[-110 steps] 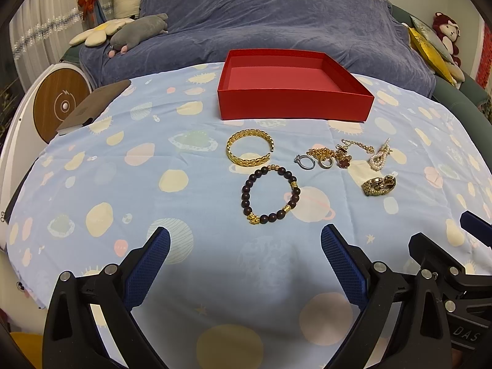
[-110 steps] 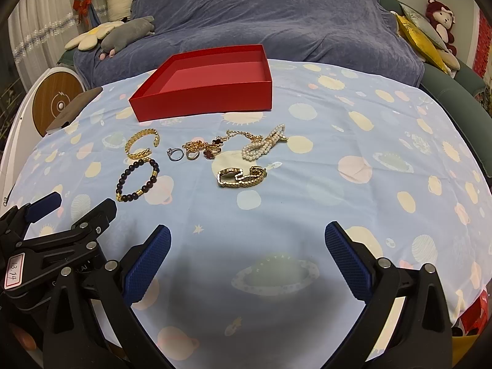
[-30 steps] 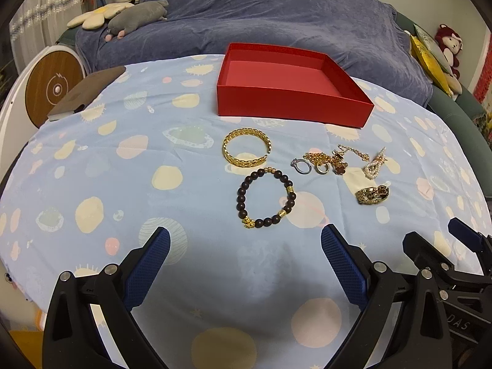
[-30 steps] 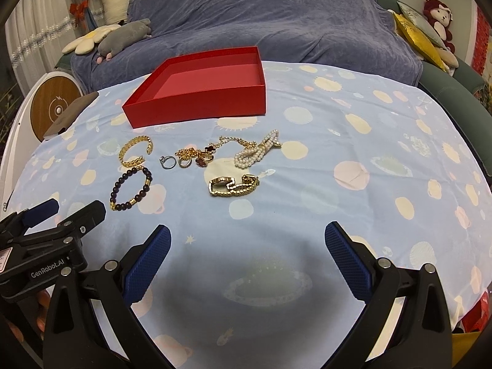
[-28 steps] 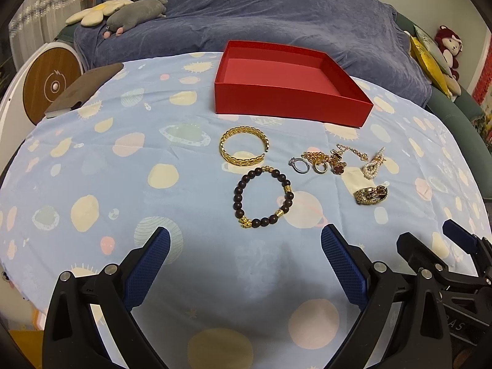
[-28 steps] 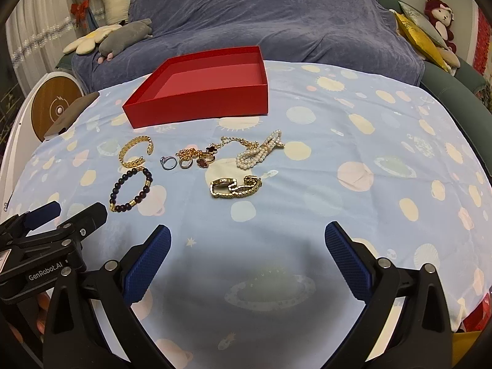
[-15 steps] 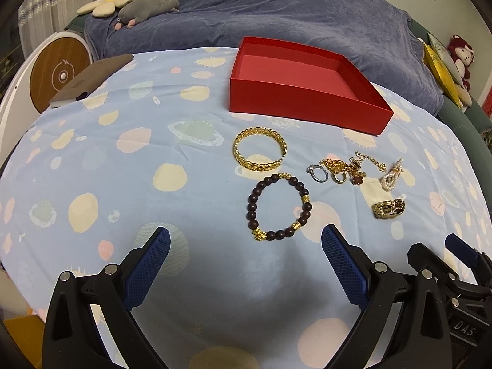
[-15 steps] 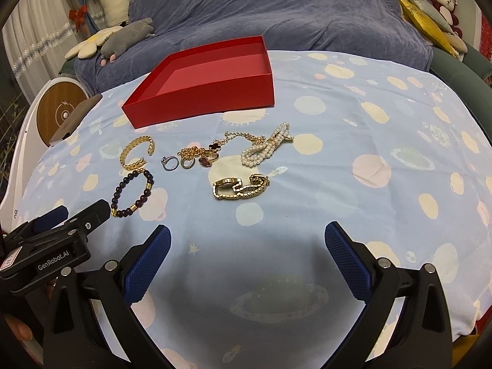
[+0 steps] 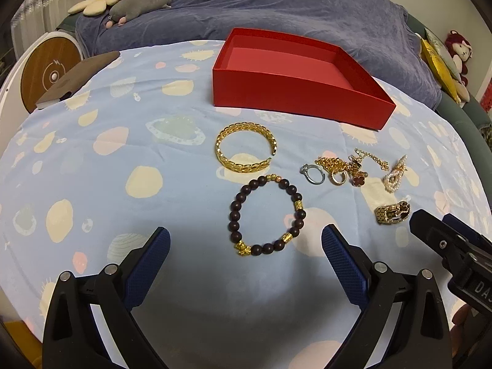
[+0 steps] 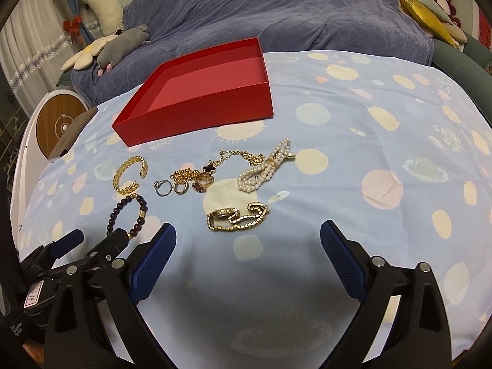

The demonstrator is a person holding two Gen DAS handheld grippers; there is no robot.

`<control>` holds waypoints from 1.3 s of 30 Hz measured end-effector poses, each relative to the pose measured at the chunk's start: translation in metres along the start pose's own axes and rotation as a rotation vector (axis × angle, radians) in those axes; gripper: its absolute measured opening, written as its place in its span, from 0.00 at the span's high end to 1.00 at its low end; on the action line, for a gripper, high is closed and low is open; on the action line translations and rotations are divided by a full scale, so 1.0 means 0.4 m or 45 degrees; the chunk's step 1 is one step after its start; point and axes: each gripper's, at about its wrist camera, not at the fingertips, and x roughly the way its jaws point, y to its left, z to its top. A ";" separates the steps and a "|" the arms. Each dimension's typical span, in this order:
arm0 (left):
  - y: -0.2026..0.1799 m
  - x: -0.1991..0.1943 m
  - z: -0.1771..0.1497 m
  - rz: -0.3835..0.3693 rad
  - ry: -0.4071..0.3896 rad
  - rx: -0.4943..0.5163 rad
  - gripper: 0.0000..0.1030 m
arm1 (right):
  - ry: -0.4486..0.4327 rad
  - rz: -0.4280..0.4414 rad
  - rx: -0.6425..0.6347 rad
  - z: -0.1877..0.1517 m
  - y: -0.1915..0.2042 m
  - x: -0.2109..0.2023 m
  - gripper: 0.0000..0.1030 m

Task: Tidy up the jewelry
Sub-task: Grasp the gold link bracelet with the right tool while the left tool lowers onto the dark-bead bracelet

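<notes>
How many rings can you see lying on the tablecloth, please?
2: a silver ring right of the dark bead bracelet, and a gold ring touching it on its right. The tangled gold chain beside them might hide more.

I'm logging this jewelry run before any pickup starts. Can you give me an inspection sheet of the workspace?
Surface: tablecloth, blue with planet print, covering the table.
Job's things: red box open, nothing inside; gold bangle, bead bracelet, silver ring, gold chain pile, pearl strand and gold watch, all on the cloth.
Clutter: brown pad at the far left edge.
Grippers: left gripper and right gripper open, holding nothing.
Cables: nothing seen.
Surroundings: sofa with plush toys behind.
</notes>
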 end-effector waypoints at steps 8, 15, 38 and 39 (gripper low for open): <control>-0.012 0.020 0.014 0.003 0.008 0.028 0.07 | 0.030 0.031 -0.049 0.032 0.025 0.057 0.31; -0.009 0.043 0.008 0.030 0.035 0.050 0.07 | 0.083 0.027 -0.102 0.017 0.031 0.097 0.49; 0.002 0.043 -0.001 0.016 0.045 0.029 0.07 | 0.005 0.044 -0.161 0.008 0.037 0.047 0.69; 0.001 0.043 -0.001 0.016 0.045 0.030 0.07 | 0.009 0.051 -0.162 0.011 0.041 0.052 0.69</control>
